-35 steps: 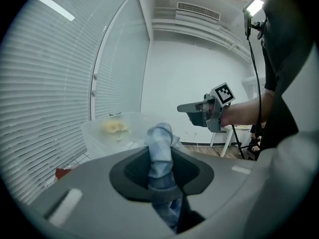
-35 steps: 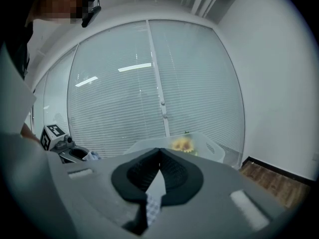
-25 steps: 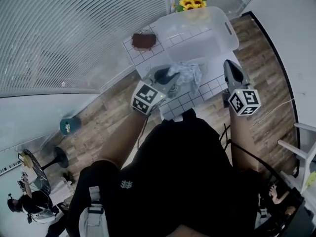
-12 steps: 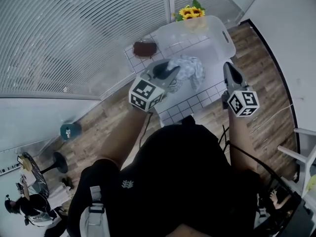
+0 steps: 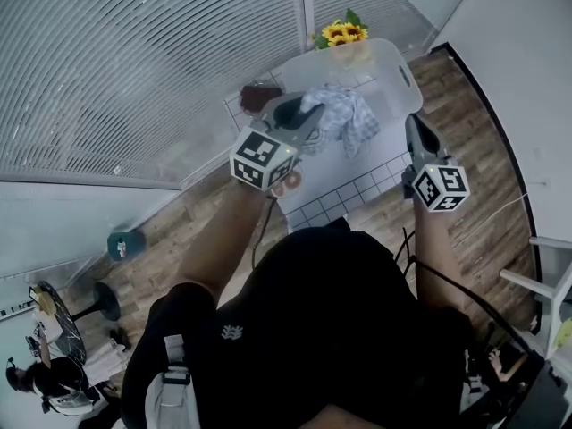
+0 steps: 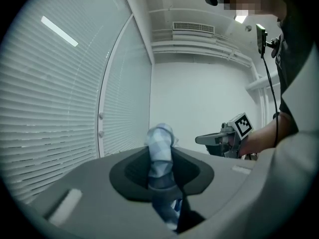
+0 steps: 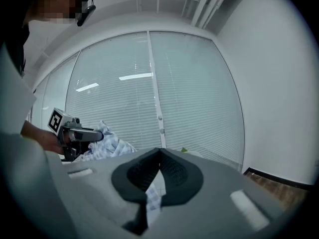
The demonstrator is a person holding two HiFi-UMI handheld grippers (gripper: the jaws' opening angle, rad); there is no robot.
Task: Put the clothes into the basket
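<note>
One tiled table (image 5: 357,190) fills mid-frame in the head view, with the basket (image 5: 400,61) on it at upper centre. Checked cloth (image 5: 353,119) hangs in front of the basket, clamped in the left gripper (image 5: 315,114); the right gripper (image 5: 414,123), jaws together, is at the cloth's right, apart from it

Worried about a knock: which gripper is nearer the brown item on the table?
Left. The left gripper hangs beside the brown item; the right gripper is across the table.
</note>
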